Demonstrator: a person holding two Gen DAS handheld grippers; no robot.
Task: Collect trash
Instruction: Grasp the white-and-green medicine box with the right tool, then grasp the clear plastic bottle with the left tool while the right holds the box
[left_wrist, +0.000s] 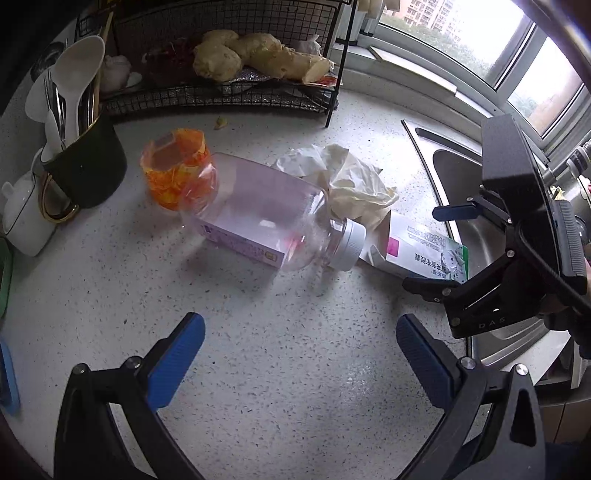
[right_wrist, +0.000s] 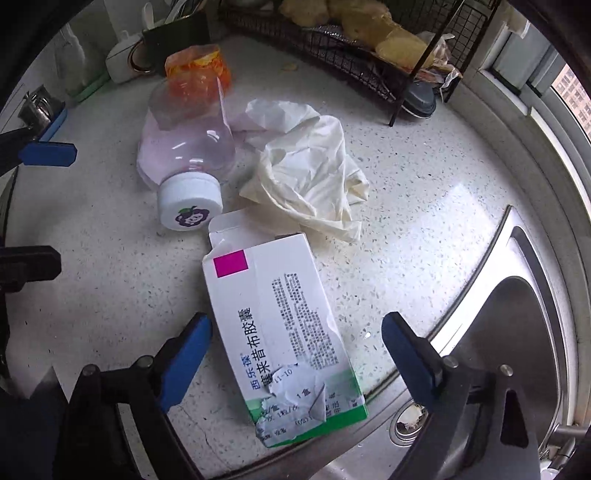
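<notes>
Your right tool (right_wrist: 295, 354) points steeply down at the torn white medicine box (right_wrist: 280, 332), with its blue pads (right_wrist: 184, 362) spread wide on either side of the box's near, ripped end. Nothing is pinched yet, and that broad stance makes sense because the box lies flat and is wide across. The box rests on the speckled surface (right_wrist: 424, 206) with its green-edged near end hanging slightly over the rim of the steel sink (right_wrist: 517, 295), so a grip across its long sides looks like the easy way in. Your left tool (left_wrist: 301, 354) is also spread wide and empty, hanging over bare surface on the near side of the clear plastic bottle (left_wrist: 258, 218). That bottle lies on its side, its white cap (left_wrist: 347, 245) pointing right toward the box and its orange label (left_wrist: 173, 166) at the far-left end. In the left wrist view a pinkish-white carton (left_wrist: 240, 243) shows through and below the bottle; whether the bottle lies on it or just against it I cannot tell. A crumpled cream tissue (right_wrist: 310, 166) sits just beyond the cap and the box's open flap, touching or nearly touching both. All the trash is clustered mid-surface, between the utensil holder (left_wrist: 85, 166) on the left and the sink on the right, with the wire rack (left_wrist: 229, 92) behind, so each of your tools has a piece straight ahead of it. The bottle is round and light and may roll if you nudge it.
</notes>
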